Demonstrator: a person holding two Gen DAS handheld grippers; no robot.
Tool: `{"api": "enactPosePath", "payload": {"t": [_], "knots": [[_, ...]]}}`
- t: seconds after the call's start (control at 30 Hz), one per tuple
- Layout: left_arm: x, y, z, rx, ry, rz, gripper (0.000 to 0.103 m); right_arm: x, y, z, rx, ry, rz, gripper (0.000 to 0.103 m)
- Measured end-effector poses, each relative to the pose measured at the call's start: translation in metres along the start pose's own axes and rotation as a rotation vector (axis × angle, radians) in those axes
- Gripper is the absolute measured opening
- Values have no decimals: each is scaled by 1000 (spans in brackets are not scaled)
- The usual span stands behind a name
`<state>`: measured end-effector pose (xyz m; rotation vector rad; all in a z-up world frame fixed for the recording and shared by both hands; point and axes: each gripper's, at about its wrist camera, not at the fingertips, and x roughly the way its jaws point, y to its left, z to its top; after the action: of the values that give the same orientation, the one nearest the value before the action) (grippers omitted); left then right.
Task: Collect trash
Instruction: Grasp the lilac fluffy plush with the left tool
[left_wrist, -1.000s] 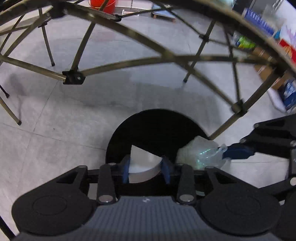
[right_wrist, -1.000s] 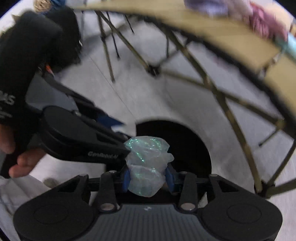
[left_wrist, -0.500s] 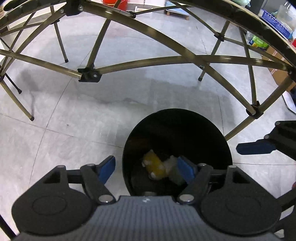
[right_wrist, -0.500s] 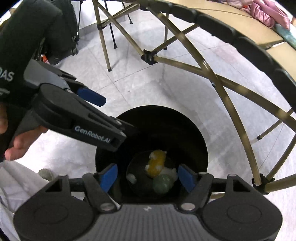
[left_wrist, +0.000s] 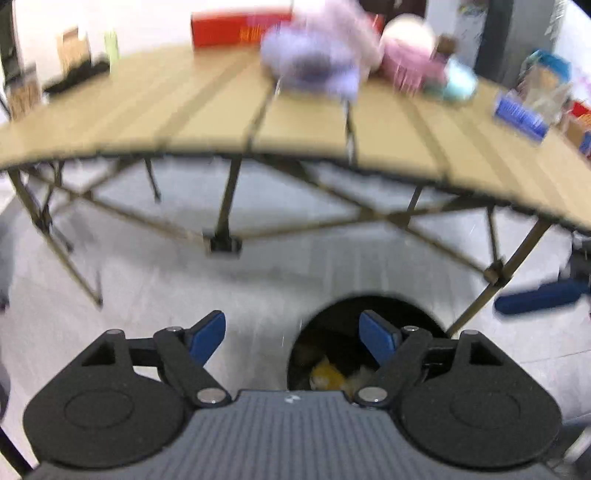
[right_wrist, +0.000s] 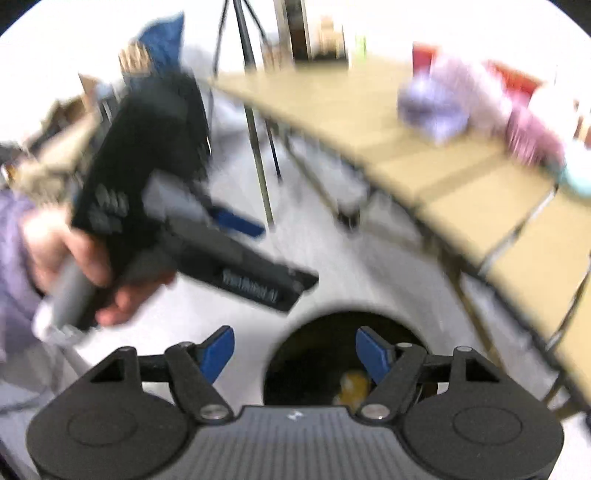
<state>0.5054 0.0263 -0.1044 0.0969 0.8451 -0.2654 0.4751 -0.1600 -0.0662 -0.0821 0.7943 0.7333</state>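
Note:
A round black bin (left_wrist: 417, 314) stands on the floor in front of the table; it also shows in the right wrist view (right_wrist: 306, 343). Yellow and pale trash (left_wrist: 325, 374) lies at its bottom, seen too in the right wrist view (right_wrist: 352, 386). My left gripper (left_wrist: 293, 334) is open and empty, above the bin's left side. My right gripper (right_wrist: 295, 349) is open and empty over the bin. The left gripper's body (right_wrist: 221, 258) shows in the right wrist view, held in a hand. A blue fingertip of the right gripper (left_wrist: 539, 297) shows at the right edge.
A tan folding table (left_wrist: 332, 122) with crossed metal legs (left_wrist: 221, 243) stands beyond the bin. It carries purple and pink soft items (left_wrist: 317, 62), a red box (left_wrist: 229, 29) and a blue packet (left_wrist: 519, 112). The floor (left_wrist: 147, 280) is pale grey tile.
Both grippers opened and dropped their trash, white paper and crumpled plastic, into the bin. Both have since lifted and tilted up, so the tabletop is in view. The frames are motion-blurred.

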Motion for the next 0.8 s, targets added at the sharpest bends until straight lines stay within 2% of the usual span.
{"api": "enactPosePath", "payload": {"t": [0.1, 0.17, 0.27, 0.37, 0.47, 0.5, 0.53, 0.57, 0.6, 0.63, 0.67, 0.73, 0.77, 0.8], "knots": [[-39, 10, 9, -5, -230, -27, 80, -42, -27, 12, 97, -217, -30, 71], [-51, 12, 21, -33, -347, -31, 79, -57, -50, 17, 200, -308, -138, 71], [-50, 3, 60, -92, -408, -33, 72, -65, -80, 17, 339, -377, -293, 66], [-39, -21, 112, -90, -489, 10, 72, -66, -102, 12, 446, -407, -331, 63], [-8, -43, 170, -133, -462, 47, 78, -68, -111, 10, 455, -418, -384, 62], [5, -52, 185, -130, -438, 83, 78, -69, -113, 7, 460, -426, -395, 62], [20, -60, 196, -111, -404, 128, 69, -71, -116, 7, 467, -429, -394, 62], [30, -66, 201, -94, -381, 166, 35, -70, -118, 9, 471, -431, -390, 62], [40, -69, 203, -83, -352, 189, 19, -72, -118, 7, 475, -437, -390, 62], [42, -68, 199, -103, -339, 184, 11, -75, -120, 6, 480, -440, -392, 62], [34, -65, 189, -137, -367, 161, 8, -78, -122, 4, 484, -441, -394, 61], [7, -64, 158, -150, -472, 77, 8, -85, -124, 2, 493, -459, -401, 60], [-11, -65, 138, -147, -546, -5, 8, -87, -125, 1, 496, -468, -403, 60], [-23, -65, 122, -144, -583, -86, 8, -89, -126, -1, 499, -482, -404, 60]]}}
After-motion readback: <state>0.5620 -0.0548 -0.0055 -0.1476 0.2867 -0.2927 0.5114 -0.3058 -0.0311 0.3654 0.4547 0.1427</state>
